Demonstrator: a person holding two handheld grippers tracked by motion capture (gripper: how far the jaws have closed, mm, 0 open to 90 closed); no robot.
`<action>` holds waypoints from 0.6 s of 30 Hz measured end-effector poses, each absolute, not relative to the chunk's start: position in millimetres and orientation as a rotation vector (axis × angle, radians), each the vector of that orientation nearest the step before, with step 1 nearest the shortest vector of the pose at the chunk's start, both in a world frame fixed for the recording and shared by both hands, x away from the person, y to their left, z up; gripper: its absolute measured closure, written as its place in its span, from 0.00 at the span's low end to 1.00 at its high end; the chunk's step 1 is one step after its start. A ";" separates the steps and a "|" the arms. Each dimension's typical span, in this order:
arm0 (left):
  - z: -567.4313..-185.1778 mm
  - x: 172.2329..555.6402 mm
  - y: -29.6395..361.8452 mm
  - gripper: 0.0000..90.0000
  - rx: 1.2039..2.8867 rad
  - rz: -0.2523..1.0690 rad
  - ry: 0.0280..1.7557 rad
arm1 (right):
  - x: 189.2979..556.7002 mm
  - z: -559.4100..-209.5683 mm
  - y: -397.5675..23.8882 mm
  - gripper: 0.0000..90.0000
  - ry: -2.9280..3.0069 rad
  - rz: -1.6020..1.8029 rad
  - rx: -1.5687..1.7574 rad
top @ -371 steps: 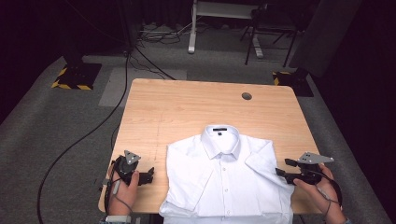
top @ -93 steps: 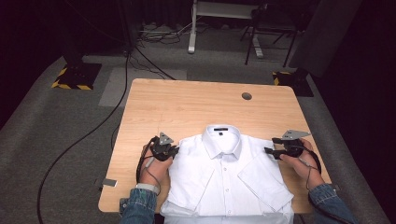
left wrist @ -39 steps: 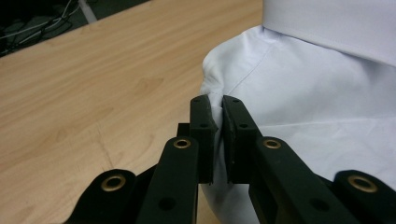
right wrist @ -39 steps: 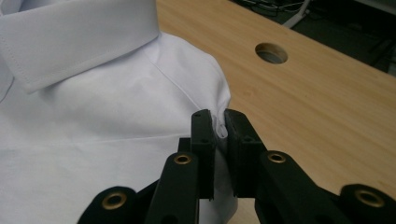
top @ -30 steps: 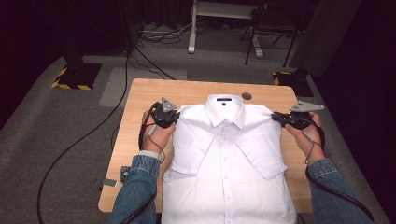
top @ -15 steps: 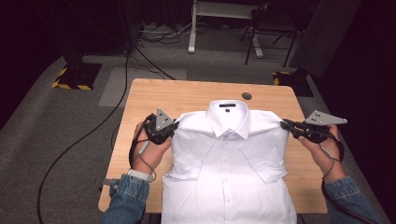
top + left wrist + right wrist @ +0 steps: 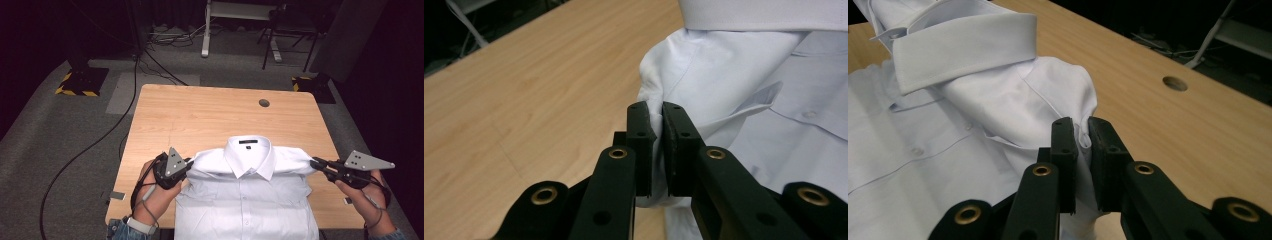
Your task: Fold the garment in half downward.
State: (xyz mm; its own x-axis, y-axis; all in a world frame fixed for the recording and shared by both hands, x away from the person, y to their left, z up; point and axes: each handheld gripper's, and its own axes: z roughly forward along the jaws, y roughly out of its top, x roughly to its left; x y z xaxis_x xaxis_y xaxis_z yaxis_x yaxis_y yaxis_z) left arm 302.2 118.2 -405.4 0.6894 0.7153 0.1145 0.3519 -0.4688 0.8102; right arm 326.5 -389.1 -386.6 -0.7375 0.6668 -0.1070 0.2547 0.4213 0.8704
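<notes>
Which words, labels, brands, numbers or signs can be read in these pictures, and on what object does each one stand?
No text can be read.
The dark label inside the collar of the shirt: too small and blurred to read.
The yellow and black stripes on the floor: a pattern, without words.

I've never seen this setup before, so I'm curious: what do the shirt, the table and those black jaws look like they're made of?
The shirt looks like thin woven cloth, matte white, creasing softly where pinched. The table shows light wood grain, possibly laminate, with a smooth sheen. The left gripper looks like matte black plastic with brass-coloured rivets; its fingertips seem rubbery.
</notes>
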 end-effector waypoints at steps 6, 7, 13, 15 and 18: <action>-432.6 286.9 113.8 0.92 2.147 0.456 0.835 | 305.7 -417.4 -395.9 0.91 2.356 1.218 0.864; -438.4 284.4 113.5 0.92 2.157 0.431 0.841 | 302.9 -423.2 -396.7 0.91 2.373 1.211 0.877; -465.8 272.0 114.0 0.92 2.190 0.331 0.869 | 292.6 -456.2 -400.3 0.91 2.461 1.185 0.960; -473.6 271.4 112.8 0.92 2.208 0.331 0.881 | 291.1 -464.9 -400.2 0.91 2.479 1.174 0.980; -482.4 273.3 109.9 0.92 2.236 0.337 0.894 | 288.5 -476.3 -398.0 0.91 2.491 1.148 1.000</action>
State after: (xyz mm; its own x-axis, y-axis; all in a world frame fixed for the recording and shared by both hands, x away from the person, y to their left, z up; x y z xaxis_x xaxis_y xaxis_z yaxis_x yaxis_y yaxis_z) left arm 273.3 109.9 -482.4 0.7286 0.6848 -0.0151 0.5039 -0.5209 0.6891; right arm 288.5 -398.0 -476.3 -0.7438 0.6639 0.0779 0.4904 0.4628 0.7385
